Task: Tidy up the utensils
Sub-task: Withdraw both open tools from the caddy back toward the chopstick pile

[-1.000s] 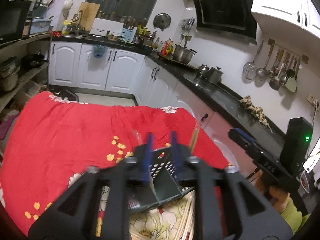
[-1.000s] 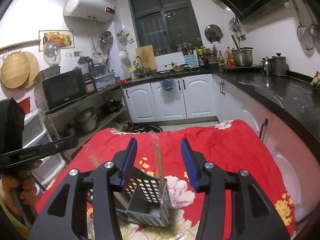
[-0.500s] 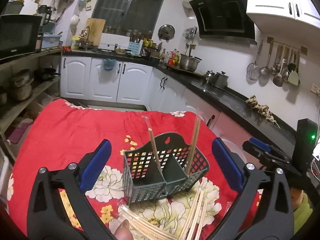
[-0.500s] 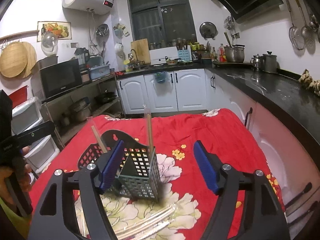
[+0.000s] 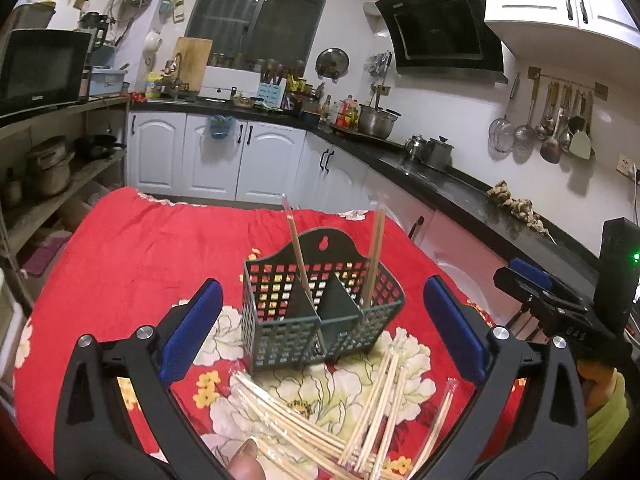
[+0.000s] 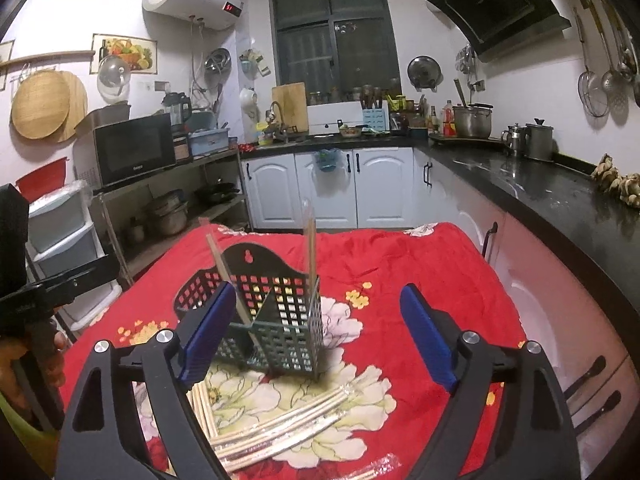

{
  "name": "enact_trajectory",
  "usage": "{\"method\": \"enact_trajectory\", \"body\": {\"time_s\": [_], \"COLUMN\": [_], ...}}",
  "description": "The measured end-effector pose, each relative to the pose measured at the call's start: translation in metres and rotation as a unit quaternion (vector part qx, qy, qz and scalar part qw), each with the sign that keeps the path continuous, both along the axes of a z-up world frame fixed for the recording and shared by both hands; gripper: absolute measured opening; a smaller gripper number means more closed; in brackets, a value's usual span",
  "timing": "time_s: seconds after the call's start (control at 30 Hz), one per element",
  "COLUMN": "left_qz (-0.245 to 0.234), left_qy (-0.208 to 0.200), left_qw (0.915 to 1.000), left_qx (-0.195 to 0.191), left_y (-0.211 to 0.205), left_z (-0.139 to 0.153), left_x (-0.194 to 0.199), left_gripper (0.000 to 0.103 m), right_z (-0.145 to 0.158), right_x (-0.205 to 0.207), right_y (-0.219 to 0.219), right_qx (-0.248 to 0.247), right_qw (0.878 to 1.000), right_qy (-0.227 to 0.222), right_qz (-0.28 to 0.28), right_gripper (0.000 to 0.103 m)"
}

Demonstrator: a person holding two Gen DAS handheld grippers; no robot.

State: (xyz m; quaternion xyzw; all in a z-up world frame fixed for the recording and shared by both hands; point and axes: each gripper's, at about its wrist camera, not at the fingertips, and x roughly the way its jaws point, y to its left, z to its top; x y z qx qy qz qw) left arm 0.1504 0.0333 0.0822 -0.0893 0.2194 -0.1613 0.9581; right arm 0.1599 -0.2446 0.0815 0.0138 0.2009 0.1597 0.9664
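Chopsticks in clear sleeves lie fanned on the red flowered cloth near its front edge, just before the green slotted holder, where one pair stands in each compartment. Left gripper is spread wide and empty; right gripper is opening, nothing pinched. Pick one sleeved pair near its middle, since the slick wrappers probably overlap and could drag neighbours. Lift it clear, tip it upright, then lower it into a compartment without nudging the light holder.

table, red floral cloth | green basket | wrapped chopsticks
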Motion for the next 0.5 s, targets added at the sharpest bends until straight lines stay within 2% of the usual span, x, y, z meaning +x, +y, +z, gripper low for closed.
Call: {"method": "enact_trajectory", "body": {"time_s": [0.33,0.5], "left_qz": [0.011,0.01], "left_qy": [0.025,0.041], "left_qw": [0.9996,0.999], "left_qx": [0.007,0.013], "left_y": [0.004,0.005], "left_z": [-0.022,-0.035], "left_x": [-0.009,-0.011], "left_gripper": [0.092,0.092], "right_z": [-0.014,-0.023], "right_x": [-0.019,-0.025], "right_y": [0.001,0.006], "right_qx": [-0.001,-0.017], "right_qw": [1.0,1.0], "right_qy": [0.004,0.01], "right_qz": [0.006,0.007], "right_gripper": [0.084,0.085]}}
